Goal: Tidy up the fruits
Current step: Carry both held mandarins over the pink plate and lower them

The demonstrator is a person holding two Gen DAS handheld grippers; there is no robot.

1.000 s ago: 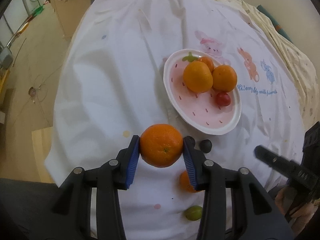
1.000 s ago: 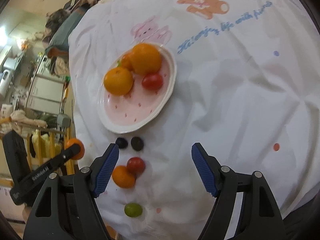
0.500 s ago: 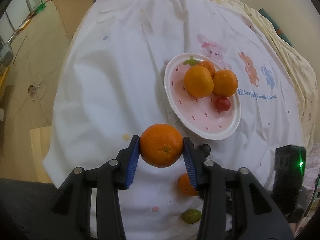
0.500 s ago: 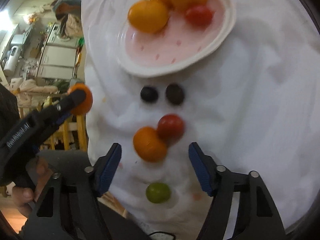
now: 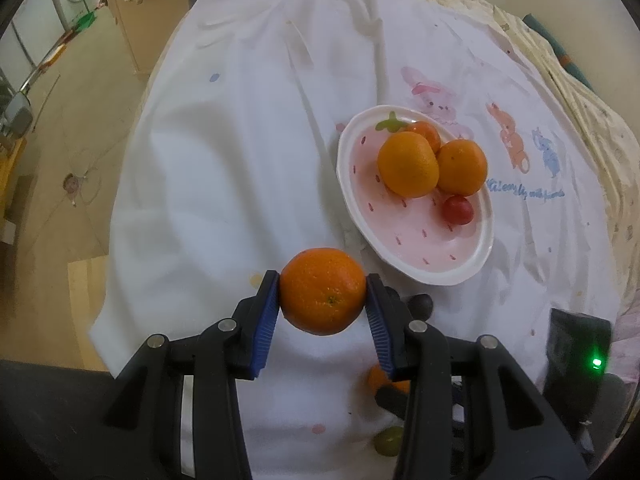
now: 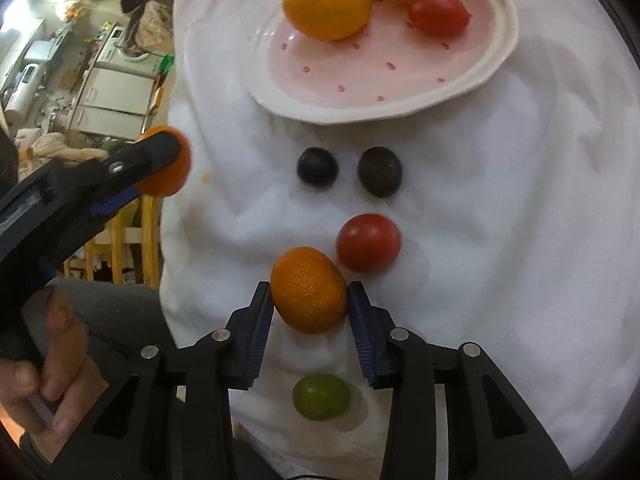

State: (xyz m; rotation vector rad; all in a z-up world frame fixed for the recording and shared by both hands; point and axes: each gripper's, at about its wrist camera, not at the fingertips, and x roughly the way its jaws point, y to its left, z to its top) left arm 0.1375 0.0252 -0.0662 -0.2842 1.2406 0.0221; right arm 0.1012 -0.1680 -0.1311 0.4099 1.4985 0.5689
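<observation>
My left gripper is shut on a large orange and holds it above the white cloth, short of the pink plate. The plate holds oranges and a red tomato. My right gripper is shut on a small orange that rests on the cloth. A red tomato, two dark fruits and a green fruit lie around it. The plate lies just beyond them.
The white printed cloth covers a round table; its edge drops to the floor at the left. The left gripper and hand show at the left of the right wrist view. A black device with a green light is at the right.
My right gripper has dropped toward the loose fruits and closed its jaws around the small orange. My left gripper keeps hold of the large orange and has hardly moved.
</observation>
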